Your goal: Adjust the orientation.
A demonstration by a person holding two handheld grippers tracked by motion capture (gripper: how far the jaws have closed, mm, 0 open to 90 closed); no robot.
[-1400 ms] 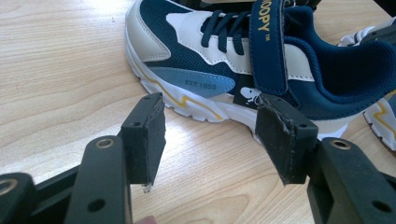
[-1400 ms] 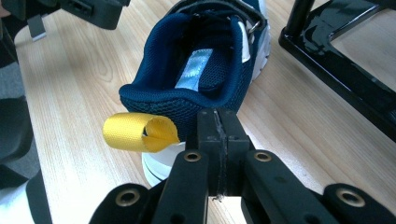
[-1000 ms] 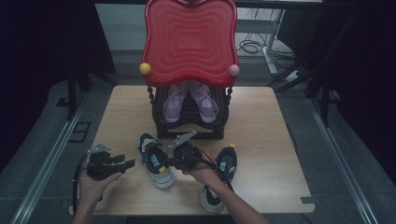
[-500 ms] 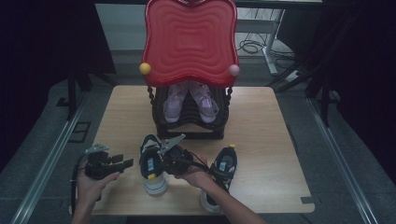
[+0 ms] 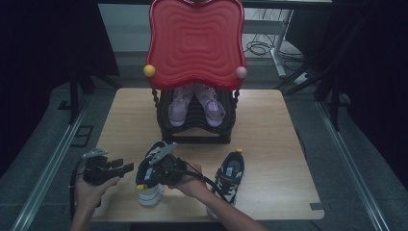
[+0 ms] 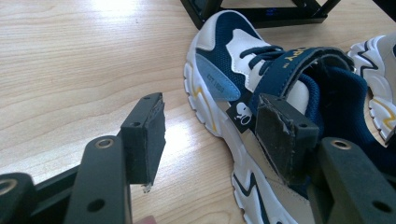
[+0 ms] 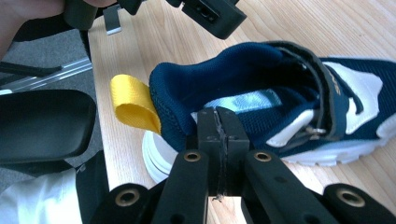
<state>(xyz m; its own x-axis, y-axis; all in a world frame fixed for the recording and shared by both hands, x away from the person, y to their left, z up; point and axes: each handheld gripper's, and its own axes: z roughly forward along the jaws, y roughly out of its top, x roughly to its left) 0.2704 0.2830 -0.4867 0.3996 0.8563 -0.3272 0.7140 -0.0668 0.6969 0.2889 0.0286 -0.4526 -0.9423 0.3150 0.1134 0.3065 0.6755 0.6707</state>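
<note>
Right claw (image 7: 218, 154) pinches the navy sneaker's (image 7: 280, 116) collar on the table (image 5: 269, 120); left claw (image 6: 215, 135) gapes beside it.

Pale wood-grain table (image 6: 84, 70), smooth with a soft sheen. Navy mesh cloth on the near sneaker (image 7: 261, 88) beside the rack (image 5: 195, 126) — white rubbery sole, glossy light-blue side patch, woven yellow heel loop (image 7: 133, 105). Matt black plastic on the left gripper (image 6: 210, 135), worn grey pads (image 6: 275, 135) with frayed edges. Glossy ribbed red plastic panel (image 5: 195, 43) above the rack.
</note>
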